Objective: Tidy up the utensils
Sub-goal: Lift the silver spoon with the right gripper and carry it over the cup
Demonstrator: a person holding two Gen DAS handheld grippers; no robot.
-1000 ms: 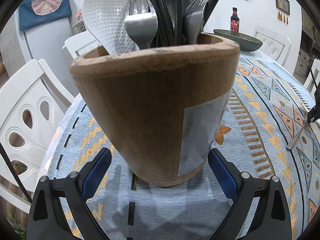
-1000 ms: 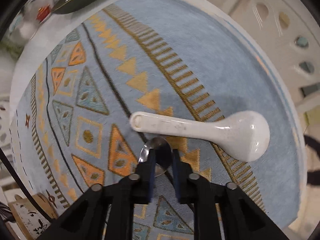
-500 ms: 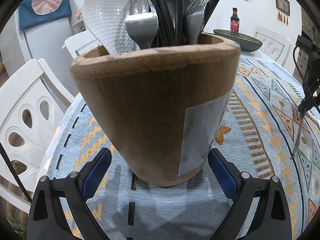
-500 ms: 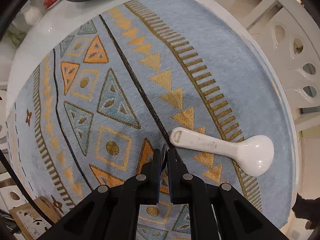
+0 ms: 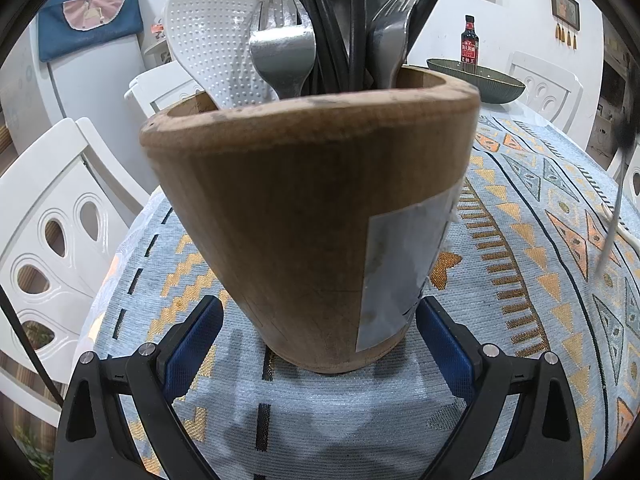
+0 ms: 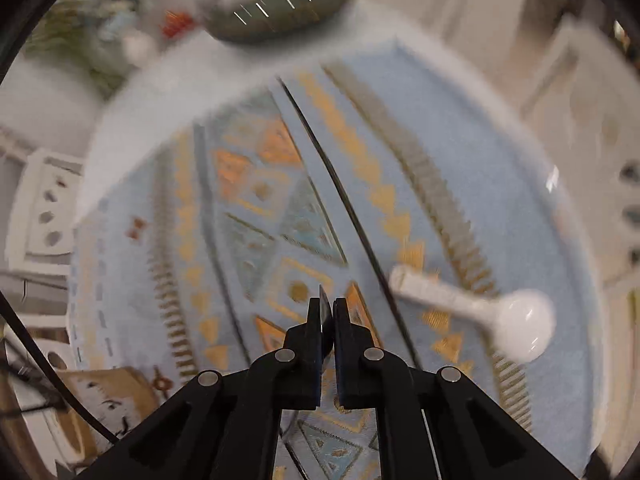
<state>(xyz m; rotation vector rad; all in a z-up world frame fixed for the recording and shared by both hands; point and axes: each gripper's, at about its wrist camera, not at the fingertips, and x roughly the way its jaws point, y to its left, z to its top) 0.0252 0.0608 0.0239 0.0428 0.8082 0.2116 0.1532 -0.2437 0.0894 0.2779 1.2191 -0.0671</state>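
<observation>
— Well, what can I read from here?

— Not much. On my left view a dark sauce bottle [image 5: 469, 40] stands far beyond the fingers, with a red label whose characters are too small for me to make out. The wooden holder [image 5: 312, 216] has a pale sticker [image 5: 404, 268] low on its right side, and I see no print on it.

— And my left gripper [image 5: 320, 344]?

— Its fingers are spread wide, one blue pad [image 5: 192, 344] on each side of the holder's base. I see a small gap at both pads, so I have no grip there. A white rice paddle [image 5: 224, 36], forks [image 5: 284, 48] and black chopsticks [image 5: 320, 20] stand upright in the holder.

— The right side?

— My right gripper [image 6: 327, 312] is closed on a thin metal utensil [image 6: 324, 310]; only a sliver of it shows between the tips, held above the patterned tablecloth [image 6: 280, 200]. The picture is blurred. A white ceramic spoon [image 6: 484, 312] lies flat on the cloth, to the right of the fingers and apart from them.

— Room to move?

— Bare cloth lies ahead and left of my right fingers. The table's rim curves close past the spoon on the right, white chairs [image 6: 592, 120] beyond it. A dark bowl [image 6: 276, 12] sits at the far edge.
</observation>
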